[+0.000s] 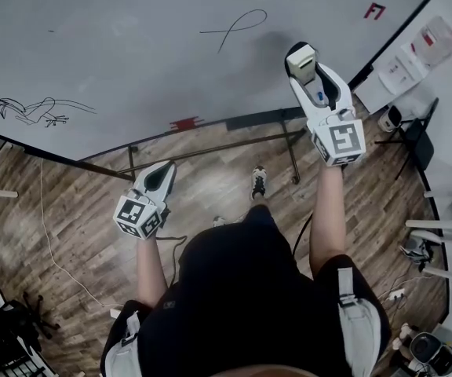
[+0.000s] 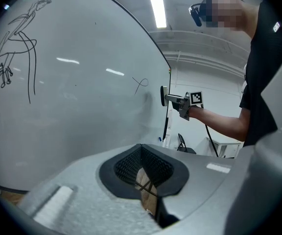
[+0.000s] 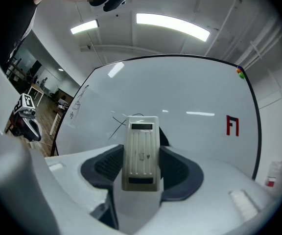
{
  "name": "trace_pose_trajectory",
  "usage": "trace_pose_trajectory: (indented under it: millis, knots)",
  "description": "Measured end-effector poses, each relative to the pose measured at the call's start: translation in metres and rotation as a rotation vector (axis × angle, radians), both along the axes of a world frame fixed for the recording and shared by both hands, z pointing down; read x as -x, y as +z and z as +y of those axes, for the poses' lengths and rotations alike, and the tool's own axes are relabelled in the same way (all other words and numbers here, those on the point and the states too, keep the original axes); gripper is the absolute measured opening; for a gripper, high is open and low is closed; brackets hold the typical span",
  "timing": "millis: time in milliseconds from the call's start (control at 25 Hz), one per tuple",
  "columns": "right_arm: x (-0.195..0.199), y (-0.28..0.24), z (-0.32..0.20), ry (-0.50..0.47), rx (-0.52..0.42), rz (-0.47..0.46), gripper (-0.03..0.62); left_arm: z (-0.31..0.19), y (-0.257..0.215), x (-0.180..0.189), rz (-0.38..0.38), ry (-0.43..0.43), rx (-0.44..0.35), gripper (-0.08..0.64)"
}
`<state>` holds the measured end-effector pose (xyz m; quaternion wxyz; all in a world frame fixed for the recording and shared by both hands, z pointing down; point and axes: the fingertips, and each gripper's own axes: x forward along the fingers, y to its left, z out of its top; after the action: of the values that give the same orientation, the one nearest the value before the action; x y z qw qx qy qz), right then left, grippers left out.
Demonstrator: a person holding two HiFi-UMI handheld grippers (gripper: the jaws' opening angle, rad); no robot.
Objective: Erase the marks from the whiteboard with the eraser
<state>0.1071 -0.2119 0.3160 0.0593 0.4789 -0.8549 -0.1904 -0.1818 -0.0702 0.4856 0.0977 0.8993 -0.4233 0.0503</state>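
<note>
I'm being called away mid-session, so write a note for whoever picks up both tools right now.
Left tool: shut, empty, held low.
Right tool: shut on the eraser, raised at the whiteboard beside the loop scribble; I cannot tell whether it touches.
Done: the eraser is in the tool; no wiping is evident.
To do: erase the loop scribble, then the figure sketch at the board's far left.

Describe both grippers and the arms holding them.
Both the left gripper and right gripper have light grey, tapering shells with black textured jaw pads, and each carries a white cube of black square markers. The person wears a black short-sleeved top.
</note>
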Motion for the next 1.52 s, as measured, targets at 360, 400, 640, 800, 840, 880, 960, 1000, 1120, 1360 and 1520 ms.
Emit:
trace_pose_trajectory:
  millis: [360,400,640,800,840,880,960,1000,1120,1360,1520]
  knots:
    - [0.003,-0.022,-0.04,-0.012,-0.048,0.048,0.232,-0.029,-0.004,-0.009,0.012,-0.026,-0.004,0.011]
    - [0.003,-0.024,-0.044,-0.011,-0.055,0.055,0.232,-0.032,-0.003,-0.01,0.012,-0.029,-0.003,0.011]
    - [-0.001,-0.055,-0.059,0.028,-0.161,0.045,0.232,-0.049,-0.001,-0.01,0.003,-0.048,0.0,0.011]
    - [0.012,-0.083,-0.06,-0.015,-0.244,0.029,0.232,-0.056,0.002,-0.004,0.01,-0.069,0.006,0.011]
    - [0.013,-0.089,-0.061,-0.019,-0.255,0.028,0.232,-0.057,0.002,-0.005,0.01,-0.071,0.007,0.011]
    - [0.014,-0.094,-0.062,-0.018,-0.267,0.032,0.232,-0.059,0.003,-0.005,0.011,-0.07,0.008,0.011]
    - [0.017,-0.105,-0.061,-0.014,-0.293,0.043,0.232,-0.062,0.003,-0.007,0.014,-0.069,0.008,0.011]
    - [0.019,-0.108,-0.061,-0.012,-0.302,0.045,0.232,-0.063,0.003,-0.007,0.015,-0.067,0.01,0.011]
    - [0.022,-0.108,-0.062,0.001,-0.313,0.043,0.23,-0.064,0.006,-0.007,0.014,-0.061,0.018,0.011]
    - [0.028,-0.108,-0.061,0.028,-0.347,0.056,0.23,-0.063,0.011,-0.011,0.009,-0.044,0.029,0.011]
    - [0.036,-0.105,-0.059,0.024,-0.349,0.058,0.23,-0.058,0.013,-0.01,0.004,-0.04,0.035,0.011]
